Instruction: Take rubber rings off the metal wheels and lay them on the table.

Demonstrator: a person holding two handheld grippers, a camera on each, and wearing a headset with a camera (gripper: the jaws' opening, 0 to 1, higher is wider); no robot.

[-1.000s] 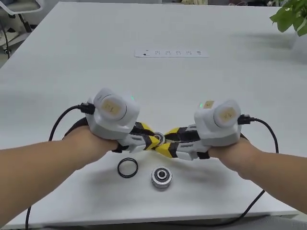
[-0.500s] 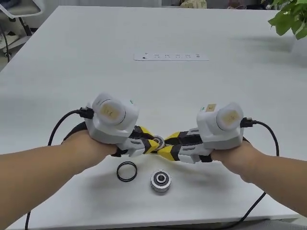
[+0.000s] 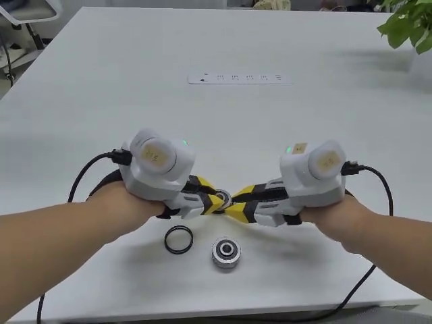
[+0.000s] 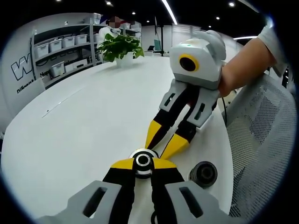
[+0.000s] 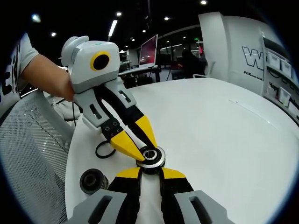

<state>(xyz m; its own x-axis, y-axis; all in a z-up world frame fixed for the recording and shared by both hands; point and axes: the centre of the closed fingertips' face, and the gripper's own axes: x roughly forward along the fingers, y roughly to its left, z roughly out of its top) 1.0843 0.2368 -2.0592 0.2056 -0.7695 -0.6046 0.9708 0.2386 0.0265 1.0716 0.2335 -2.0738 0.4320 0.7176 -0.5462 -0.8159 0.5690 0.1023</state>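
Clamping a metal wheel between its yellow tips, the left gripper is holding it up off the white table, jaws closed on either side of the wheel. The right gripper is coming in from the opposite side with its jaws narrow and its tips touching the wheel's rim; cannot tell if they are actually pinching it. Both grippers are meeting tip to tip near the table's front edge in the head view. A loose rubber ring is lying flat on the table just below the left gripper. A second wheel is sitting beside the ring, not touching it. A power strip is lying well behind, and a potted plant is standing at the far right corner.
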